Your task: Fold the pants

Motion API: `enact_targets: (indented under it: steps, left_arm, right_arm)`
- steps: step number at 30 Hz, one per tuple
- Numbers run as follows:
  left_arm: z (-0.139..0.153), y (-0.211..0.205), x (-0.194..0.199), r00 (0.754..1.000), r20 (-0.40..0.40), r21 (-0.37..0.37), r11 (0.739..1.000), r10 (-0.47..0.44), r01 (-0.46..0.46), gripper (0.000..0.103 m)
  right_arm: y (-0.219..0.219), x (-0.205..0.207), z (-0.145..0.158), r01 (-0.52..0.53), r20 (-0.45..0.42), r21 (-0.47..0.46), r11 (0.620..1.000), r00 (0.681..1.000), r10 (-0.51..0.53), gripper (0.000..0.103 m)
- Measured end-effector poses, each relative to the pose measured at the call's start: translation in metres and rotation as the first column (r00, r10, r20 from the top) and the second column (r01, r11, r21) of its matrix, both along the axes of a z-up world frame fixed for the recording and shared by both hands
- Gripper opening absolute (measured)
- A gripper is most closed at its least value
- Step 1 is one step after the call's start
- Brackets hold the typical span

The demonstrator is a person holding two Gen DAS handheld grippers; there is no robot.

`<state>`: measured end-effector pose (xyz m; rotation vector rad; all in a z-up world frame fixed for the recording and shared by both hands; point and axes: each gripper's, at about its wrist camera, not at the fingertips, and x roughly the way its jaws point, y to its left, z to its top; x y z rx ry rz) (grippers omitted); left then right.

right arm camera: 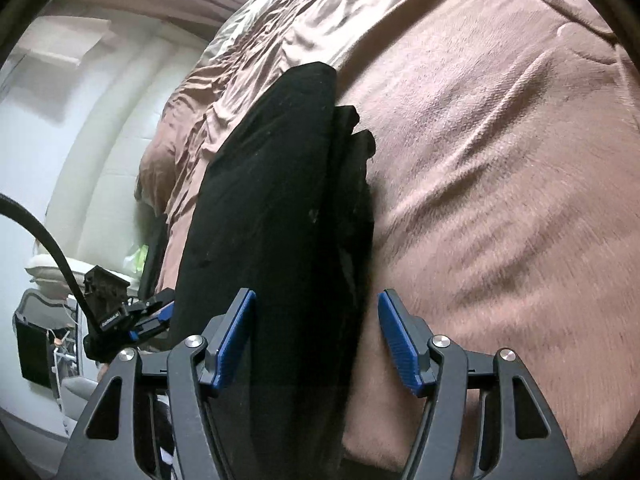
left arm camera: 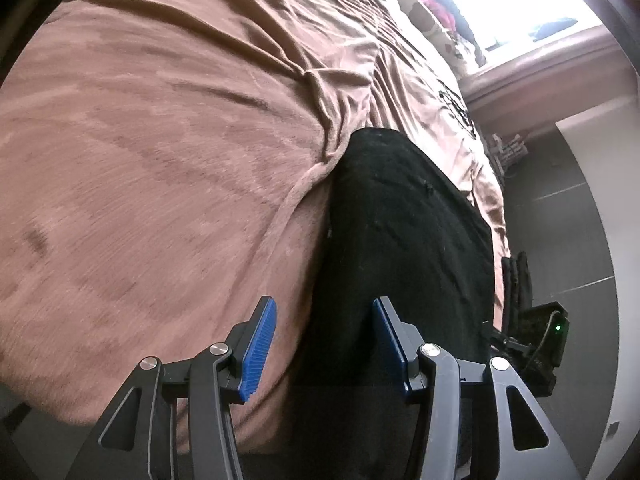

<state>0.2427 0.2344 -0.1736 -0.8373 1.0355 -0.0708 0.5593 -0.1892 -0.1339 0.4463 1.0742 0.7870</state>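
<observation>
Black pants point(left arm camera: 400, 220) lie lengthwise on a brown blanket point(left arm camera: 160, 140), folded into a long narrow strip near the bed's edge. In the right wrist view the pants point(right arm camera: 272, 200) show stacked layers along their right side. My left gripper point(left arm camera: 325, 345) hovers over the near end of the strip, open; its right pad point(left arm camera: 386, 340) is above the black cloth and its left pad point(left arm camera: 260, 350) above the blanket. My right gripper point(right arm camera: 316, 336) is open too, its jaws straddling the near end without pressing on it. The left gripper point(right arm camera: 152, 316) also shows at the left of the right wrist view.
The blanket point(right arm camera: 500, 160) is wrinkled and covers most of the bed. Grey floor point(left arm camera: 568, 216) runs beside the bed. Clothes point(left arm camera: 436, 8) are piled under a bright window. A white wall point(right arm camera: 60, 128) and a dark bin point(right arm camera: 36, 344) stand beside the bed.
</observation>
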Motion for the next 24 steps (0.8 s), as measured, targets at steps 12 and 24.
enact_targets:
  steps: [12, 24]
  left_arm:
    - [-0.017, 0.005, 0.044, 0.999, 0.0, -0.061, 0.998, -0.032, 0.032, 0.052]
    - [-0.009, -0.005, 0.065, 0.994, 0.051, -0.061, 0.994, -0.092, 0.095, 0.038]
  right_arm:
    - [0.02, 0.031, -0.012, -0.071, -0.03, 0.054, 0.996, 0.997, 0.073, 0.063]
    - [0.013, 0.027, -0.007, -0.104, 0.024, 0.087, 0.991, 0.994, 0.102, 0.041]
